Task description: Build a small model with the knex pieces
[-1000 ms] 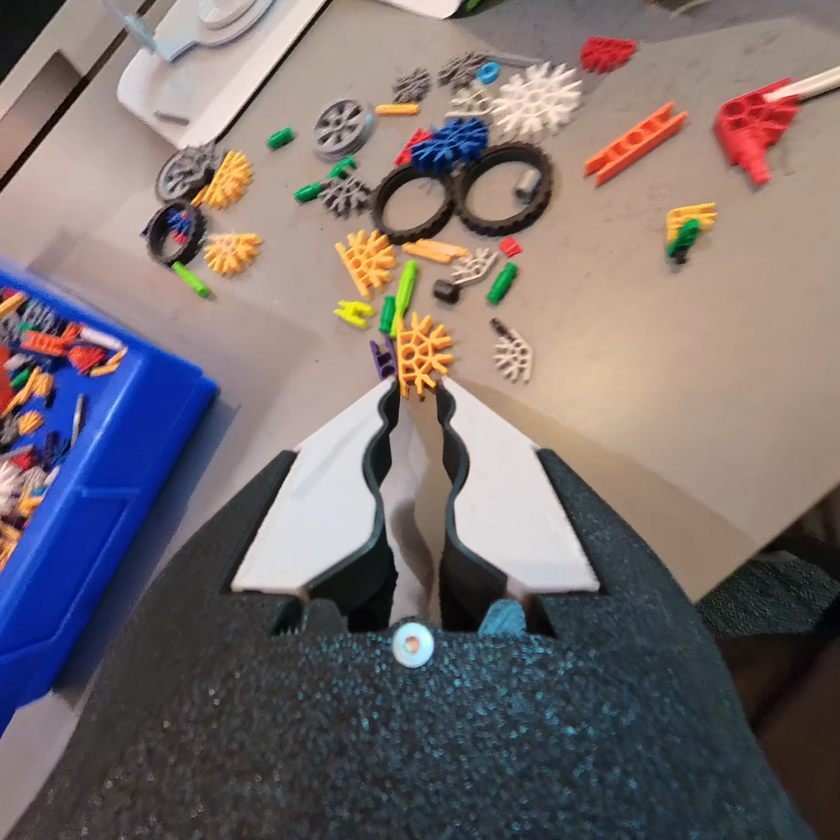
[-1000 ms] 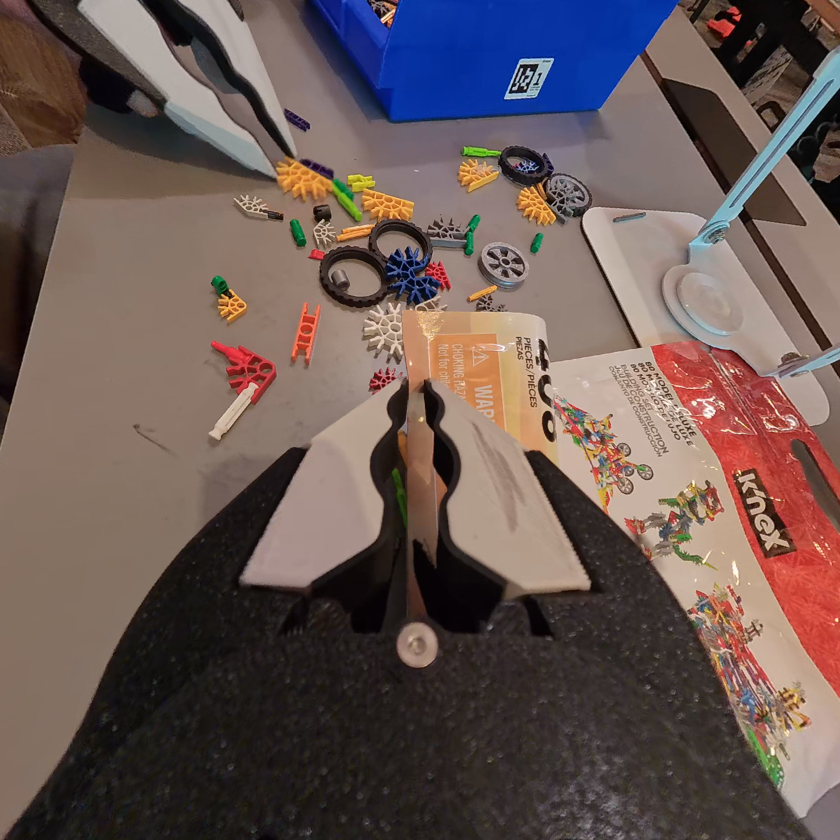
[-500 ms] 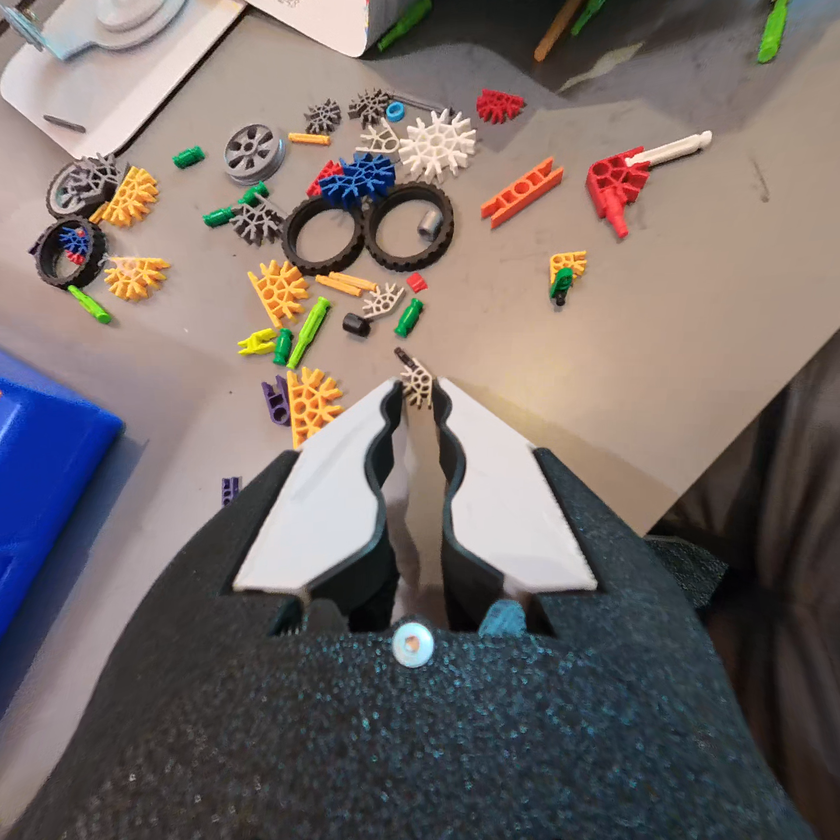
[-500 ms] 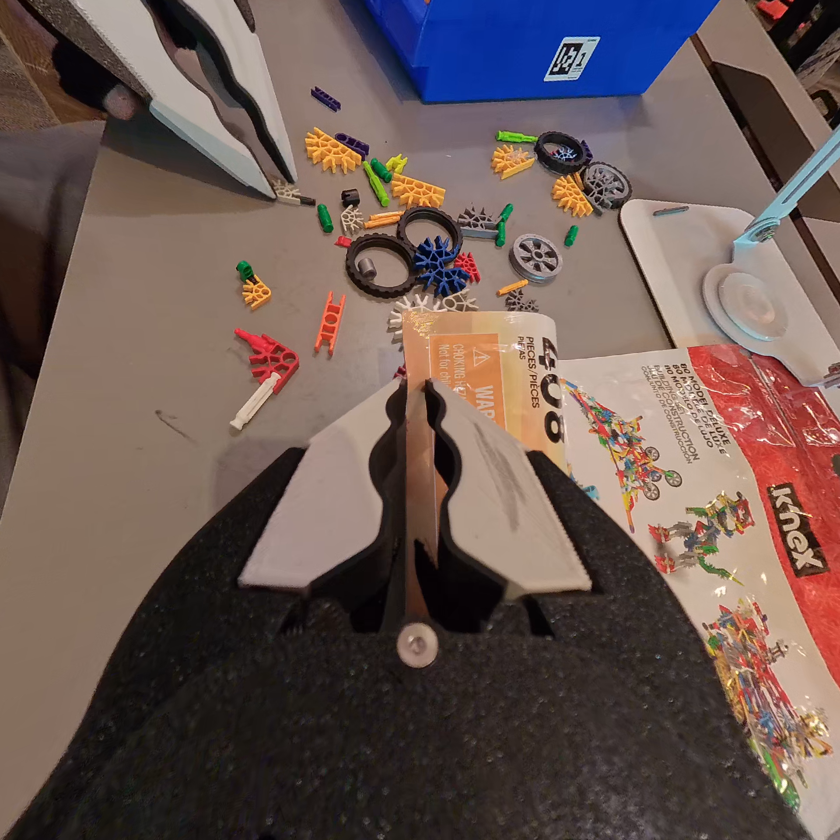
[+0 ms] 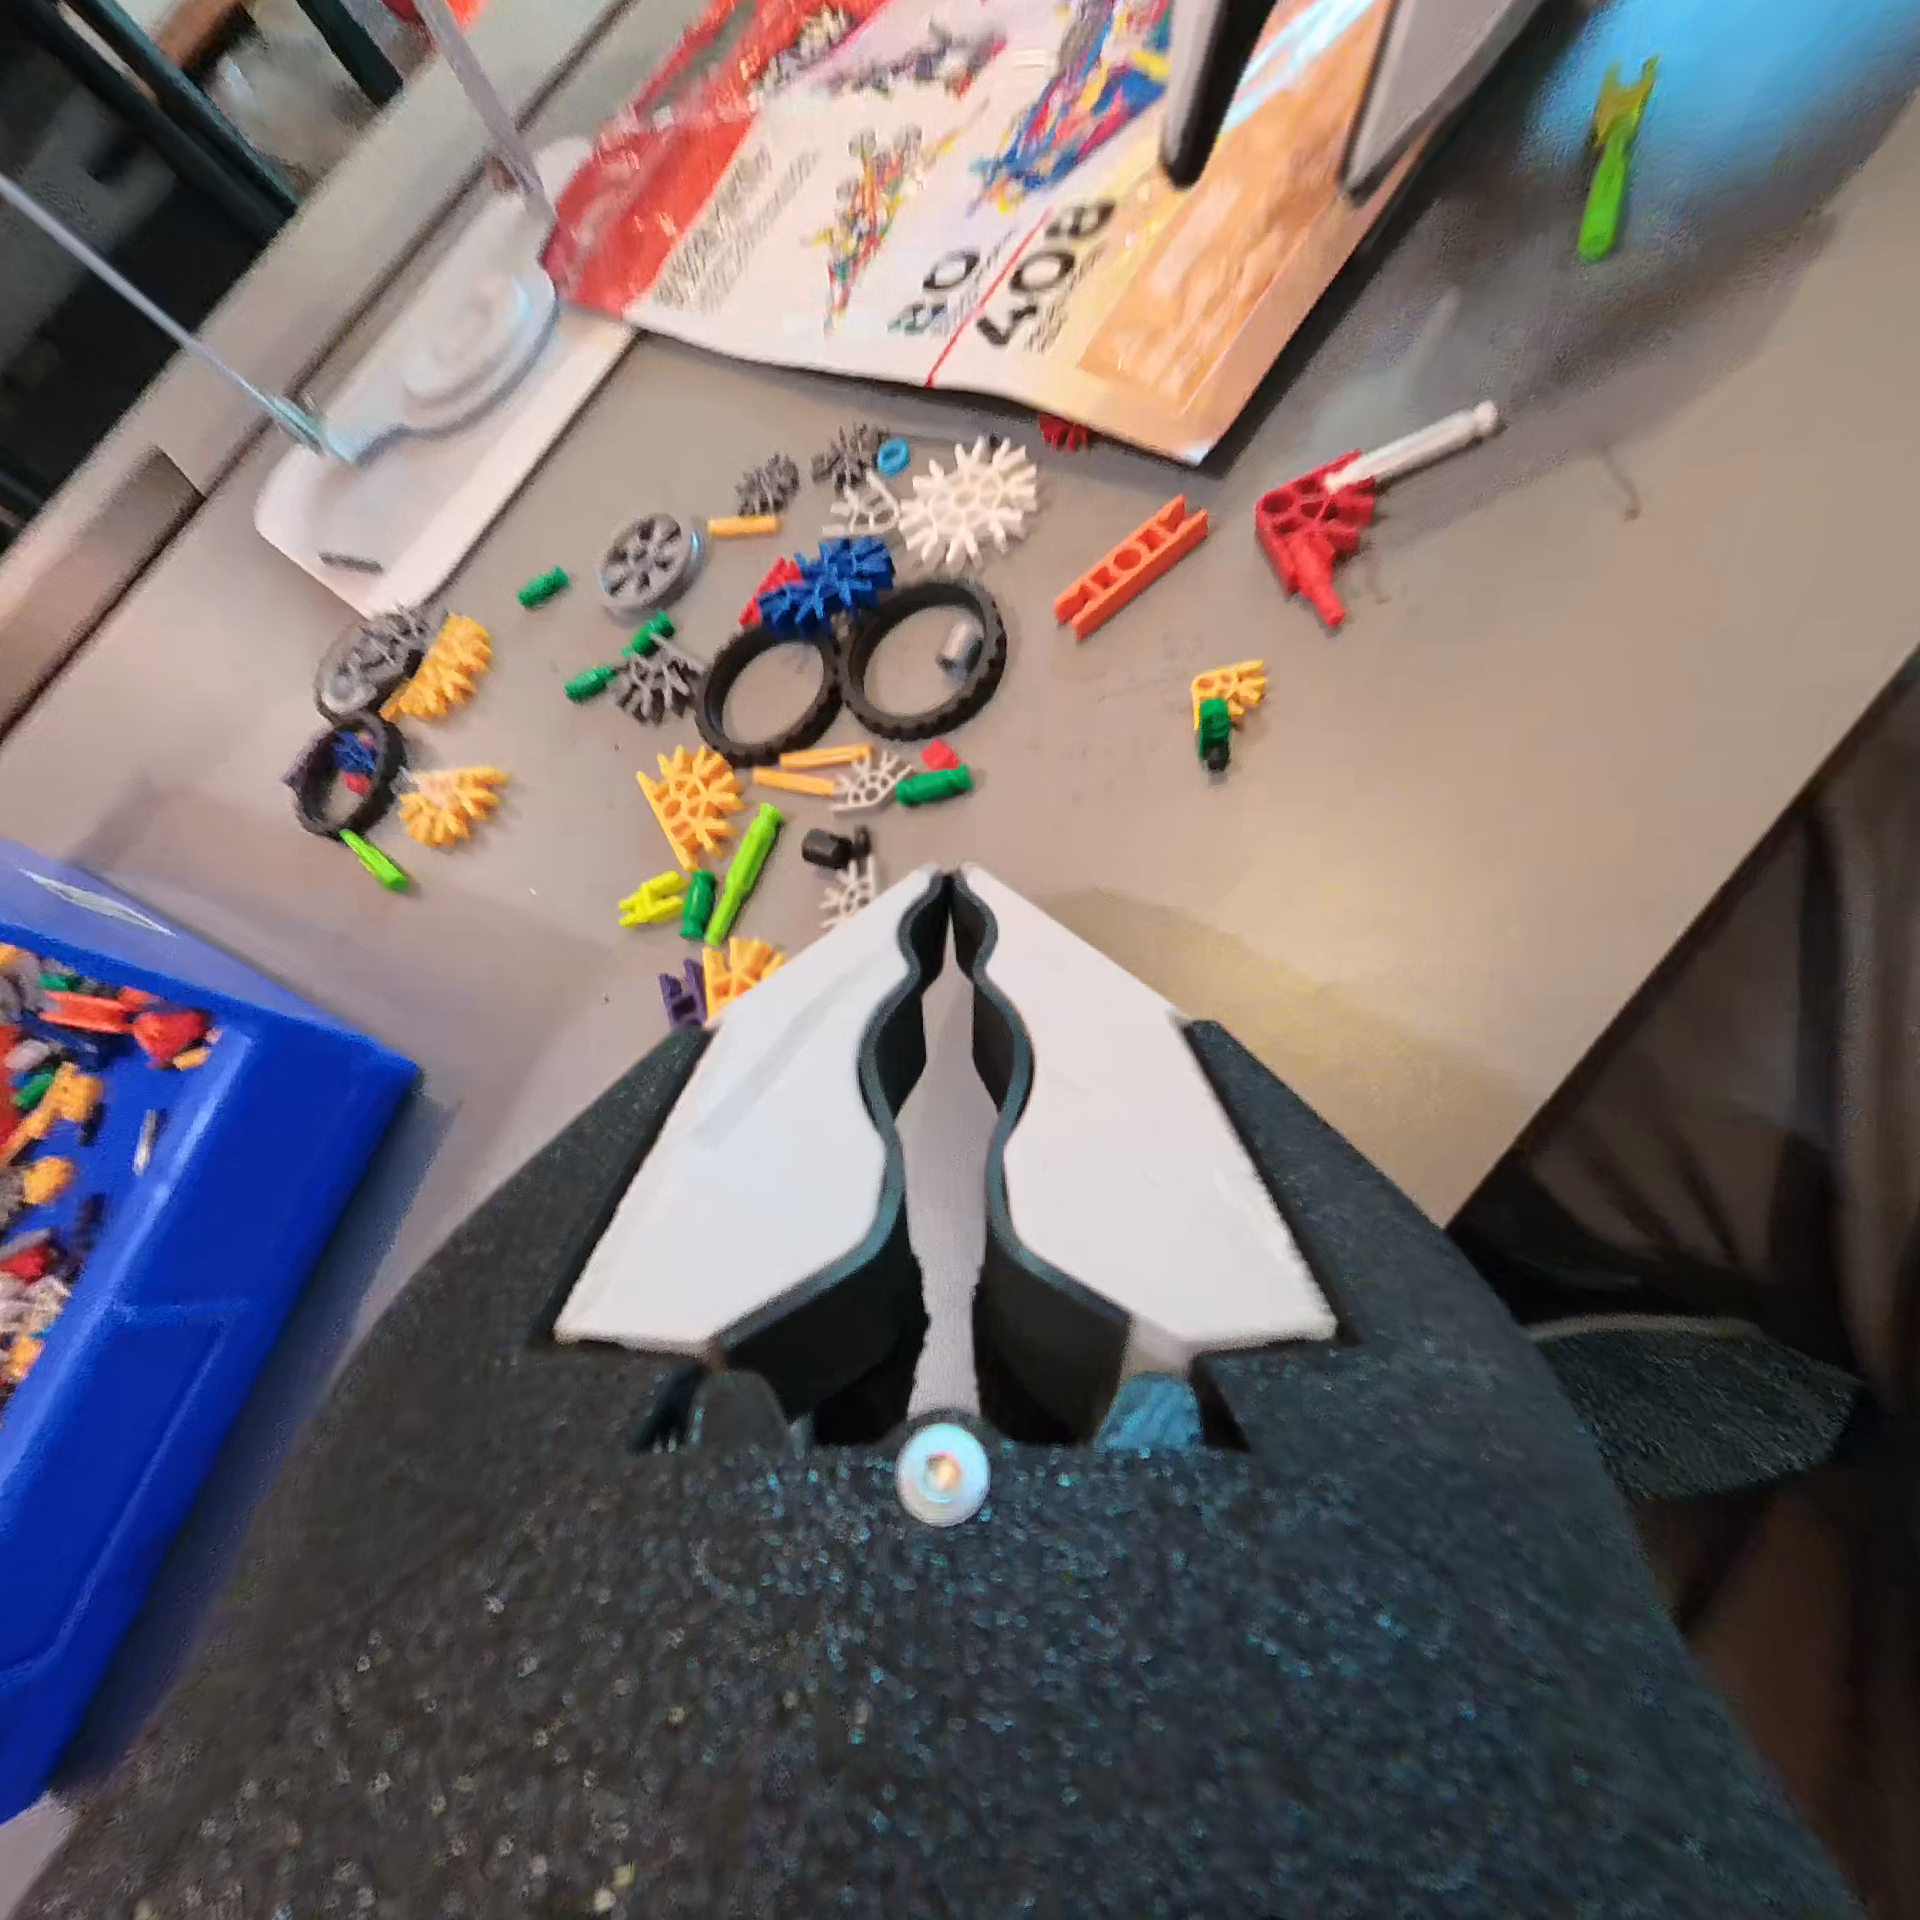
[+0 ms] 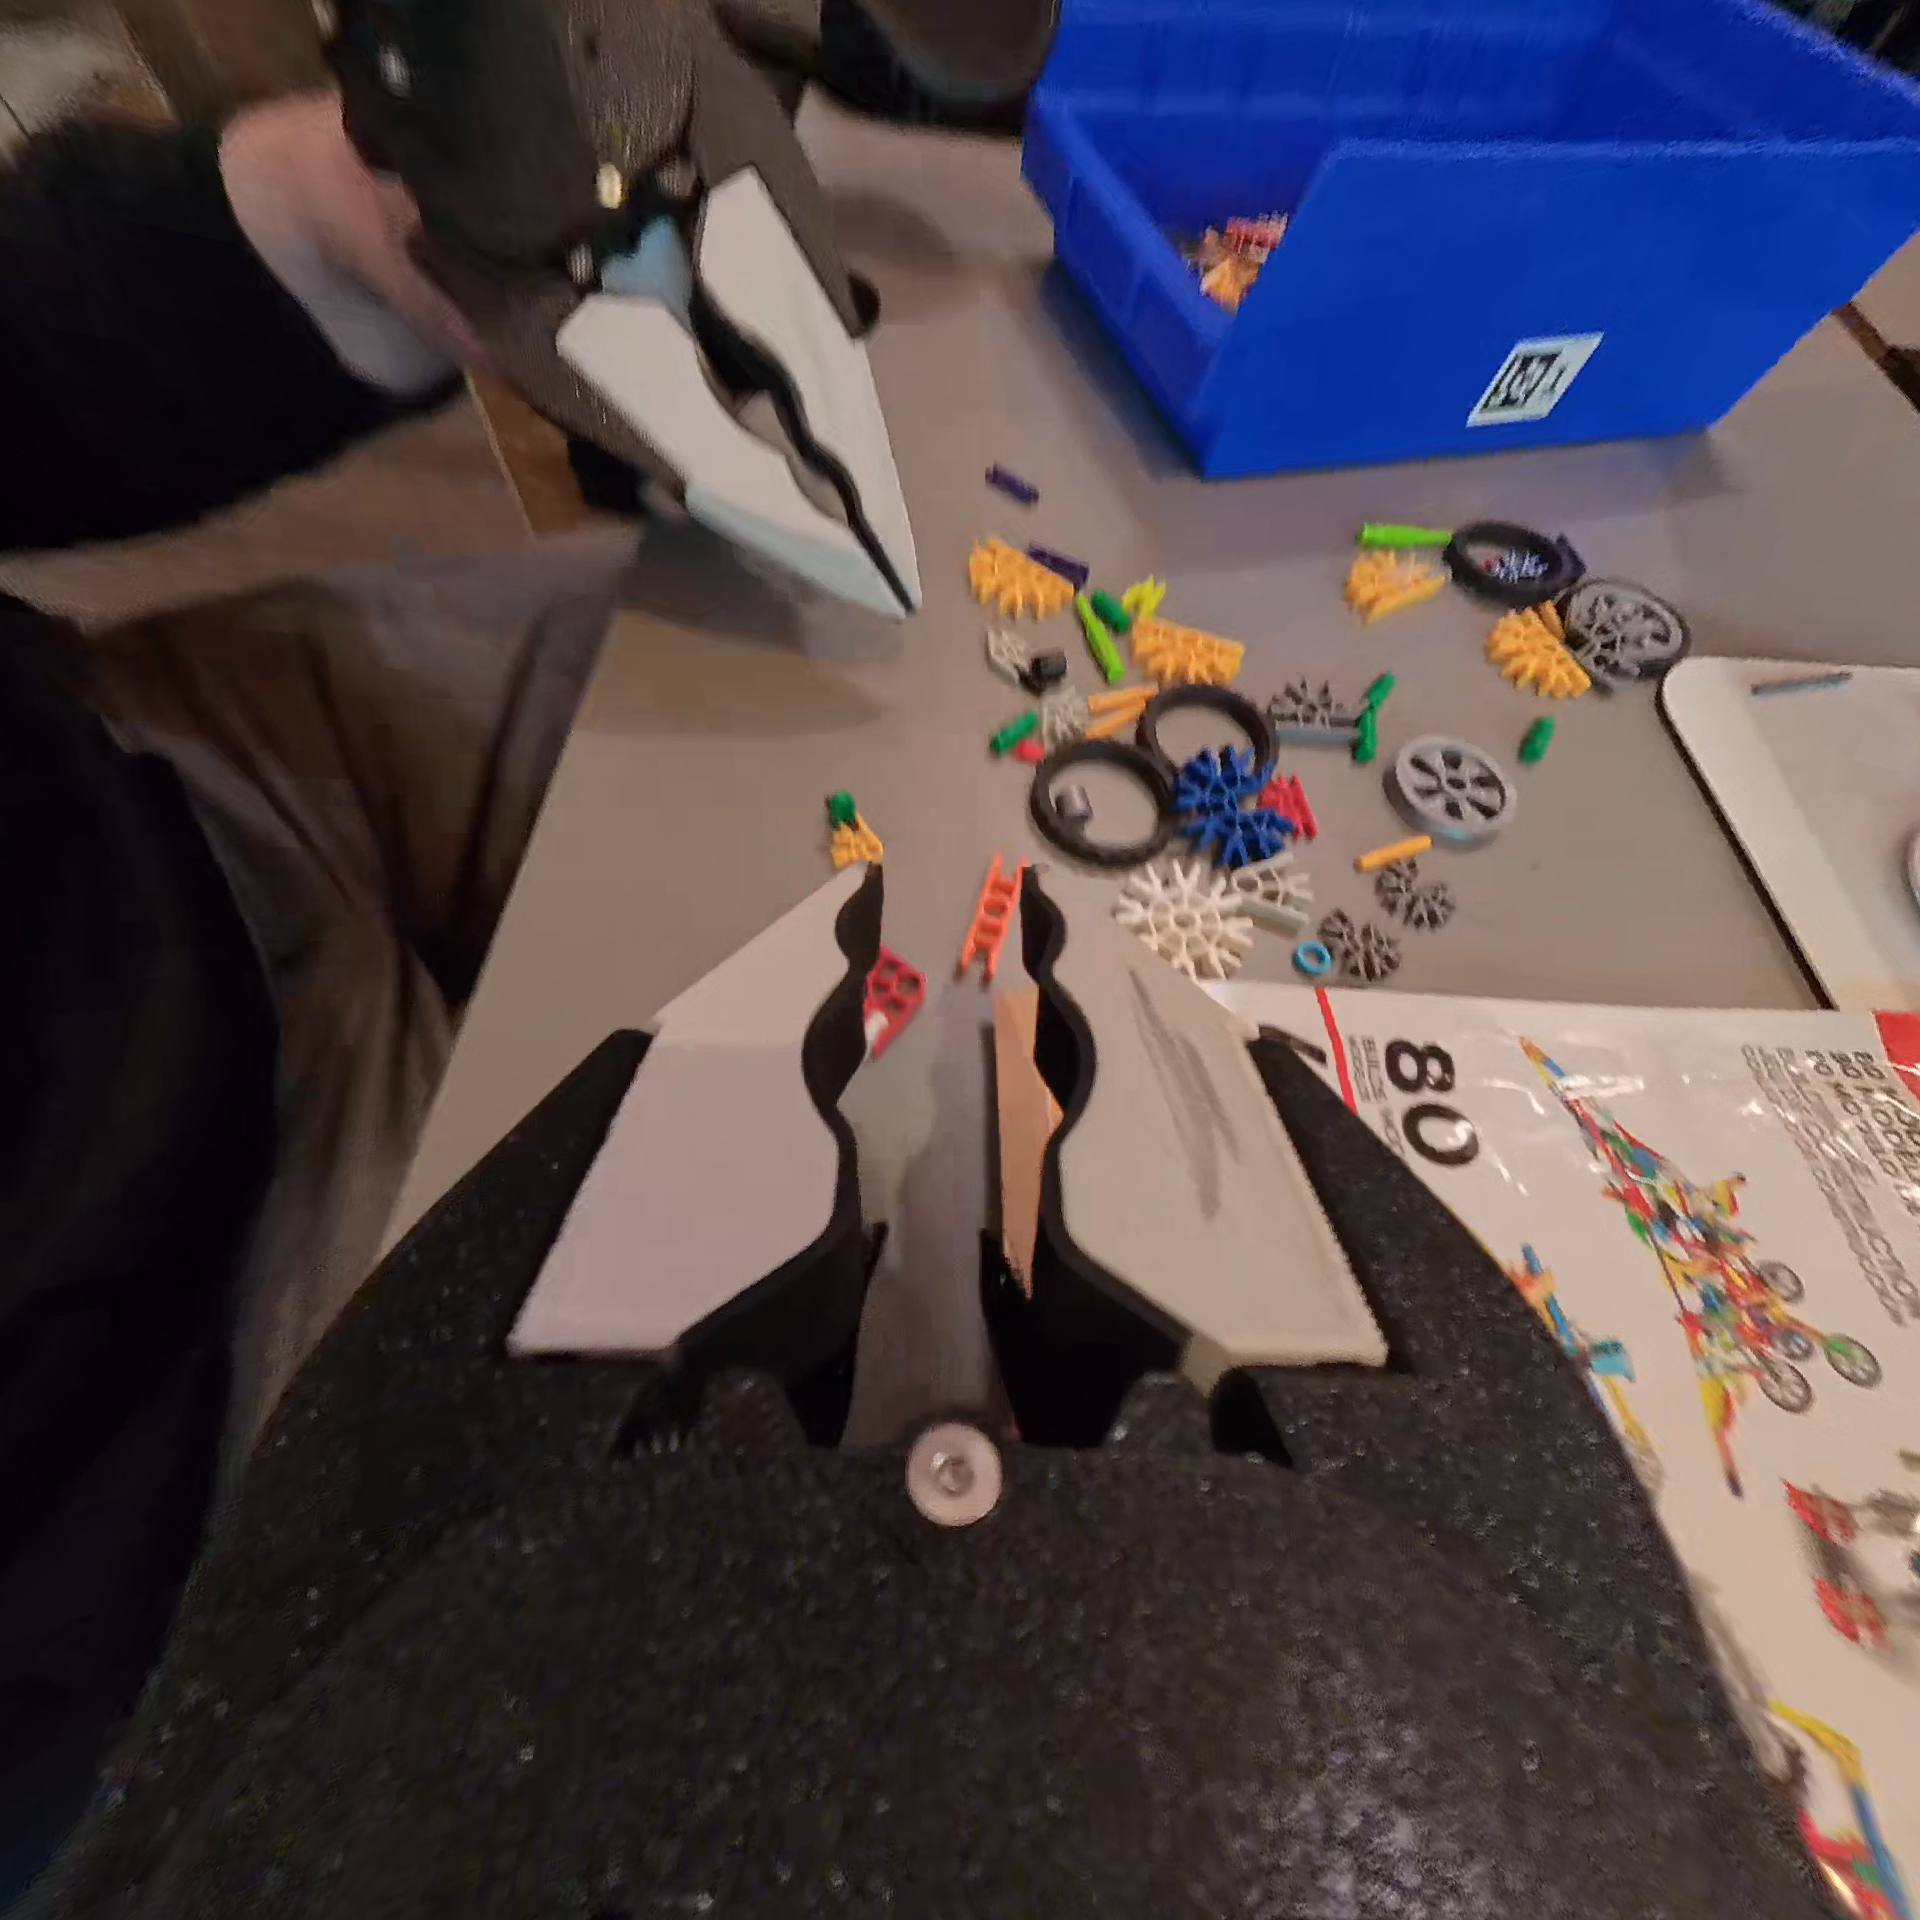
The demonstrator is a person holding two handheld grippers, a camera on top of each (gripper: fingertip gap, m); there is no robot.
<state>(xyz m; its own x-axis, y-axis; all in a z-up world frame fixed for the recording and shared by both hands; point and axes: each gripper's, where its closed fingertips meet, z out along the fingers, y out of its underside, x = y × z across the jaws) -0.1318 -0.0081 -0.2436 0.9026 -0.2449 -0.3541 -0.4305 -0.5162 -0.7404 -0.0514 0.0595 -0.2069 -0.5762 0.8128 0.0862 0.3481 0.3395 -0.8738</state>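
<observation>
My left gripper (image 5: 951,883) is shut and empty, above the grey table just short of a pale grey connector (image 5: 852,894). It also shows in the right wrist view (image 6: 894,592). My right gripper (image 6: 948,883) is open and empty, with an orange ladder piece (image 6: 992,914) beyond its tips. A printed plastic toy bag (image 6: 1558,1195) lies flat to its right, and the bag's orange edge shows between the jaws. In the left wrist view the bag (image 5: 935,208) lies at the far side under the right gripper (image 5: 1278,104).
Loose building pieces are scattered mid-table: two black tyres (image 5: 852,675), a white snowflake connector (image 5: 966,504), a red connector with a white rod (image 5: 1309,520). A blue bin (image 5: 156,1195) of parts stands at the left. A white base plate (image 5: 416,436) is far left. The table edge (image 5: 1558,1039) runs along the right. My hands' fingertips stand some 12 cm from each other. The pale grey connector (image 5: 852,894) lies some 4 cm from my left tips, 15 cm from my right tips. My right gripper's tips are some 6 cm from the orange ladder piece (image 6: 992,914). It turns up in the left wrist view (image 5: 1136,551) as well.
My right gripper has opened and let go of the bag, which now lies flat. My left gripper has closed fully and tilted up, with the bin back in its view.
</observation>
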